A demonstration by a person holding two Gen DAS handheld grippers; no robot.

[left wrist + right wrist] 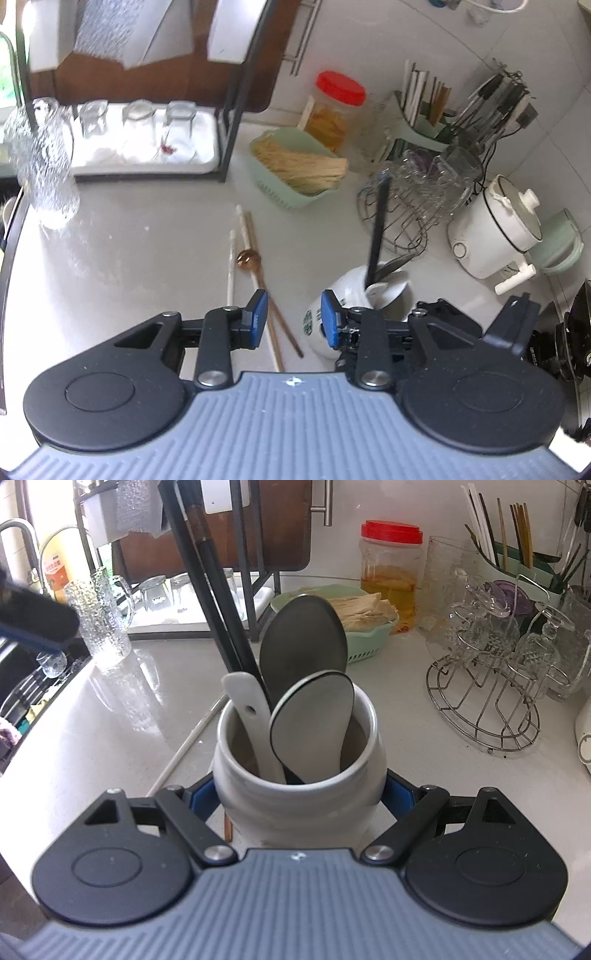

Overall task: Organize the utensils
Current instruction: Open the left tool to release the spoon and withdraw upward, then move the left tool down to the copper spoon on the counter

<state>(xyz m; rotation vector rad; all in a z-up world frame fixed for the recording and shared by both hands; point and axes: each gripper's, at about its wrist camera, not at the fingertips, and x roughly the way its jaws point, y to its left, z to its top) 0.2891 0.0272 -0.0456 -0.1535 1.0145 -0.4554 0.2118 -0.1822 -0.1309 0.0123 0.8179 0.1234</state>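
While loose chopsticks (255, 258) and an amber-bowled spoon (248, 257) are still lying on the white counter (129, 258) left of the white jar (299, 775), the right gripper (299, 794) is clamping that jar, already holding spoons and black chopsticks. The left gripper (293, 317) is hovering above the strays, jaws apart and empty. Thin, crossed sticks risk rolling or slipping from a shallow pinch.

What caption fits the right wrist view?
Right gripper clamps white ceramic utensil crock holding spoons and black chopsticks.
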